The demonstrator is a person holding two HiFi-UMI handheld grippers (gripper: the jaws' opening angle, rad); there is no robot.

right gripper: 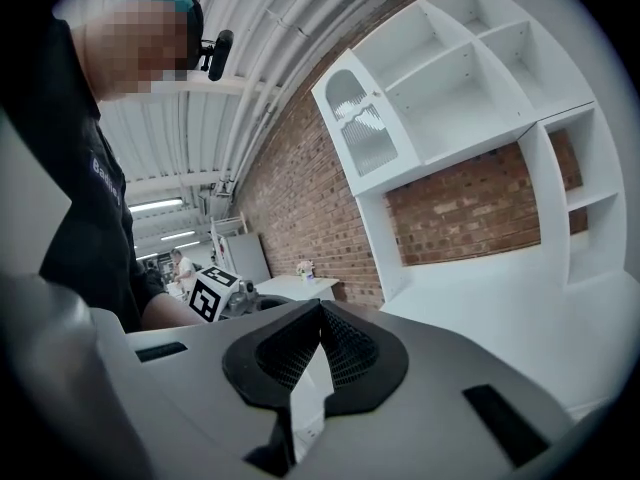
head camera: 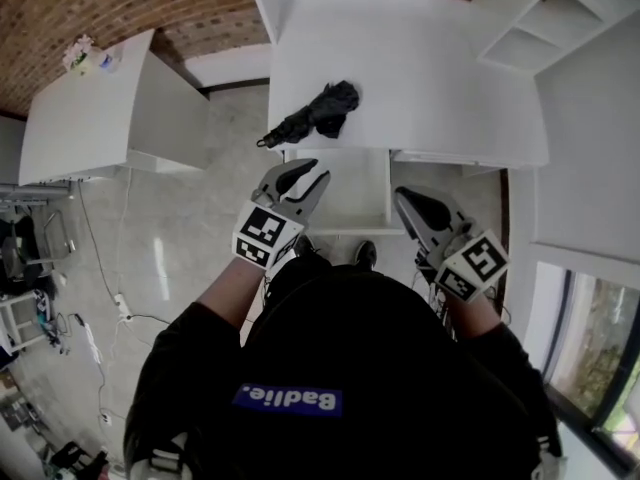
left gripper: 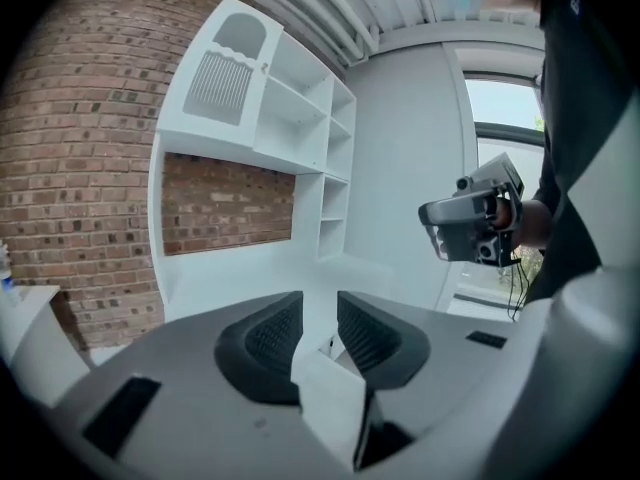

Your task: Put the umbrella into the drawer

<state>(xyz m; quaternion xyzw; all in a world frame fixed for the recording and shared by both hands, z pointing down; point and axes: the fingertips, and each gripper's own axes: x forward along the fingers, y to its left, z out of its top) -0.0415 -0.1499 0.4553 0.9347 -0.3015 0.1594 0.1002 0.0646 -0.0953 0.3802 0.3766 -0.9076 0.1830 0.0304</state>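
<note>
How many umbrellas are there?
1. The folded black umbrella lies on the white desk, near its front edge, just ahead of the left gripper. More could be hidden elsewhere.

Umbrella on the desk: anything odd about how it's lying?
Slightly. The umbrella lies askew at the front edge of the desk, canopy loosely bunched, handle end seemingly overhanging the corner beside the open drawer. Nothing looks spilled or damaged.

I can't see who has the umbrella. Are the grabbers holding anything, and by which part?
Nothing is held. The left gripper is open and empty, the right gripper is shut on nothing. The umbrella lies untouched on the white desk.
</note>
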